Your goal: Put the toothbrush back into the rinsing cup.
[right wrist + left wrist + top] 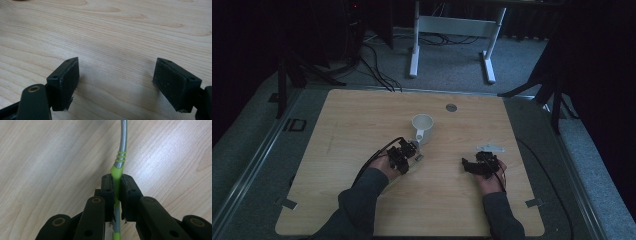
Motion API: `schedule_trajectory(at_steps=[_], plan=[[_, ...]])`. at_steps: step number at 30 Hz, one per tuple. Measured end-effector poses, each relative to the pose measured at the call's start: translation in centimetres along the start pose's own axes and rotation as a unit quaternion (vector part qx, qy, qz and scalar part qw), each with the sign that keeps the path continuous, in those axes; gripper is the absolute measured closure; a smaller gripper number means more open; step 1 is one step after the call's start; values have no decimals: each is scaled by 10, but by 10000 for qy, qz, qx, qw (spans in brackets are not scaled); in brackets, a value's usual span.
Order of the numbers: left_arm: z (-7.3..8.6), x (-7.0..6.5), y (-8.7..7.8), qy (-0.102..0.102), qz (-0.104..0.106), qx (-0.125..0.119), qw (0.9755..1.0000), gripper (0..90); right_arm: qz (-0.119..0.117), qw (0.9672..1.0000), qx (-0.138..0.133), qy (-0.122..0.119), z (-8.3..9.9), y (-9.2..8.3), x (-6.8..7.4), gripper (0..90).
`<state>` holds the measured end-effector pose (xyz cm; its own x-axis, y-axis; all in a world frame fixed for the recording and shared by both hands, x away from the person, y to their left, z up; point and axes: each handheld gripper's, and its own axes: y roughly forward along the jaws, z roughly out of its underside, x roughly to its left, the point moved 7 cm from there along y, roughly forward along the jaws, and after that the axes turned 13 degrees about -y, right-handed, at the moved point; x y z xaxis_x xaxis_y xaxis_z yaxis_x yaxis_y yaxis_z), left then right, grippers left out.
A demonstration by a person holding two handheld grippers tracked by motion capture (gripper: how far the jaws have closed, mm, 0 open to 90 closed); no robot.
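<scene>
Dim room and dark floor are surrounding a pale wooden table, and you are working near its middle. Your left gripper is sitting just near-left of the white mug, and its jaws are pinching tight on a thin spoon handle, grey metal with a lime-green sleeve. In the left gripper view the handle is running straight out between the pads and away from you, bending slightly right toward the top edge; its long axis is lining up with the gripper's own reach, so the far end is leading the way. I cannot tell what that far end looks like, since it is passing out of view. From above, the jaws are pointing far-right toward the mug, which is standing upright with its mouth open.

Your right gripper is resting well apart, near-right on the table, and its jaws are standing wide open over bare wood, holding nothing. The left hand is the nearer one to the mug, so any move into it is likely falling to that side: lifting, then tipping the handle's axis up over the rim.
</scene>
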<state>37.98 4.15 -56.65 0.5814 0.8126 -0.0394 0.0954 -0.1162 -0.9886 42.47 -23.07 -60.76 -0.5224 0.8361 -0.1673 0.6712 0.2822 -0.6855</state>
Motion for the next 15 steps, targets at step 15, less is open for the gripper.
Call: schedule_trajectory(at_steps=[15], plan=[[-2, 1, -13, -120, 128, -398, 9991, 818, 0, 10000, -2, 0, 0, 0, 0, 207]])
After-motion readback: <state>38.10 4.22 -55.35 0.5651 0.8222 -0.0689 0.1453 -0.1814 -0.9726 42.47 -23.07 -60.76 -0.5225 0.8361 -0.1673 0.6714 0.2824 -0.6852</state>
